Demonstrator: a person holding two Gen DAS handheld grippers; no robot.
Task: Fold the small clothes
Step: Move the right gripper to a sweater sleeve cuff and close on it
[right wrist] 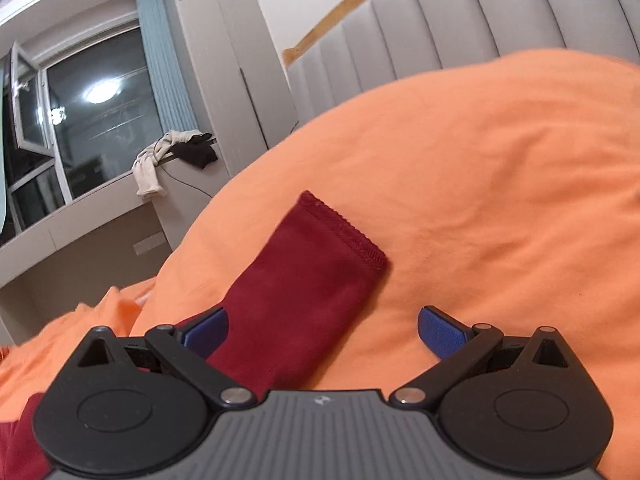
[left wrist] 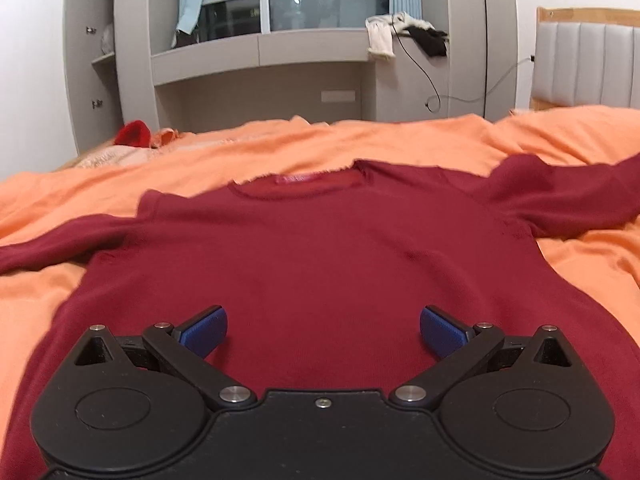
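My left gripper [left wrist: 323, 330] hangs over the near hem of the maroon sweater [left wrist: 312, 264] spread flat on the orange bedsheet [left wrist: 280, 144], fingers wide apart. My right gripper [right wrist: 323, 330], also spread, straddles its right sleeve [right wrist: 304, 280].

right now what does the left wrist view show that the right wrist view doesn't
Only the left wrist view shows the whole dark red sweater spread flat on the orange bedding, its collar with the pink label, both sleeves reaching outward, and a small red item at the far bed edge.

Only the right wrist view shows the sleeve cuff close up, lying between the open right gripper fingers, and the ceiling light's reflection in the window.

Both show the orange bedding, the padded headboard, and the clothes pile on the window ledge. The left gripper is open too.
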